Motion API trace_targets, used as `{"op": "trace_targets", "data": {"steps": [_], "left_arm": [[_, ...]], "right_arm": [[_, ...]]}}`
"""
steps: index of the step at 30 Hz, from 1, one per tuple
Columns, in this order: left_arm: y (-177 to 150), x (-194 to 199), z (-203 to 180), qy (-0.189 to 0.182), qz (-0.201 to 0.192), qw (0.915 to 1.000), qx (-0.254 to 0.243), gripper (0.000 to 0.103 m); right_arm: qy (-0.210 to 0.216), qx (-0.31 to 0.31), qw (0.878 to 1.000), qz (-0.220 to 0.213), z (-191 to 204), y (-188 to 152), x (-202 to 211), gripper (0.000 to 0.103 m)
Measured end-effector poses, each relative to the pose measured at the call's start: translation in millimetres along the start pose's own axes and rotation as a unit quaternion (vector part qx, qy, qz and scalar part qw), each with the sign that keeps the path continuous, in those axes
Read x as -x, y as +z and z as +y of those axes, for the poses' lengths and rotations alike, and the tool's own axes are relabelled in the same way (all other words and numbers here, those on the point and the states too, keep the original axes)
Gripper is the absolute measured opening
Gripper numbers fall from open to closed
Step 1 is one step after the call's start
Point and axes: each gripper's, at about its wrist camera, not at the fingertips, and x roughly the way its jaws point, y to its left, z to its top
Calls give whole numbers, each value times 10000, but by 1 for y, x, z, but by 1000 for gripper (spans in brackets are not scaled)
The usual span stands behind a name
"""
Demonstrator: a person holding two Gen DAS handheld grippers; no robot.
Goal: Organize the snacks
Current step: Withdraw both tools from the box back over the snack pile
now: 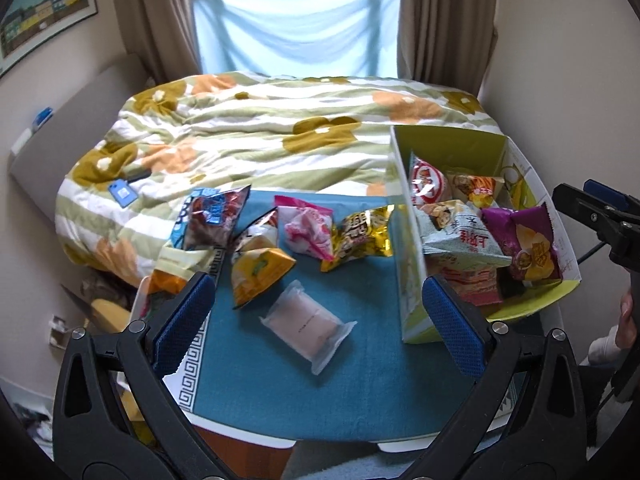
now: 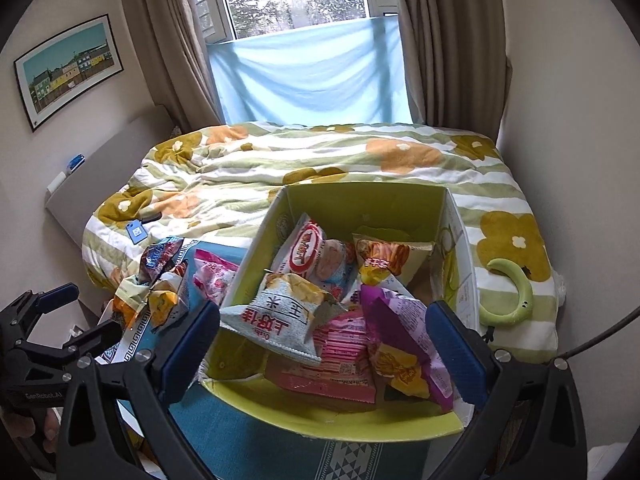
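The left tongs (image 1: pixel 316 320) hung released over the counter (image 1: pixel 360 400), the clear-wrapped pink pack (image 1: pixel 308 324) lying straight ahead between their blue pads, its long axis slanting toward the near right. The right tongs (image 2: pixel 322 344), also released and empty, hovered over the green cardboard box (image 2: pixel 360 428) heaped with crinkly foil bags, so the left was nearer the pack.

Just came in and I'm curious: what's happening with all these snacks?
A person holds two grippers and is sorting snacks into a box. Several packets already lie in it, such as a purple bag. Others wait on the blue mat, including a clear packet. Both the left gripper and right gripper are open, holding nothing.
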Motion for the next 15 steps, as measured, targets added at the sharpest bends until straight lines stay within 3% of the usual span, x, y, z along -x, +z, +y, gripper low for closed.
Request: {"op": "trace_targets", "data": {"steps": [6, 15], "left_arm": [[-15, -2, 58, 300, 96, 9981, 530, 102], [-14, -27, 145, 241, 276, 9963, 778, 102]], "right_arm": [[342, 329, 9986, -227, 41, 10, 1, 103], [576, 690, 9959, -115, 110, 14, -25, 103]]}}
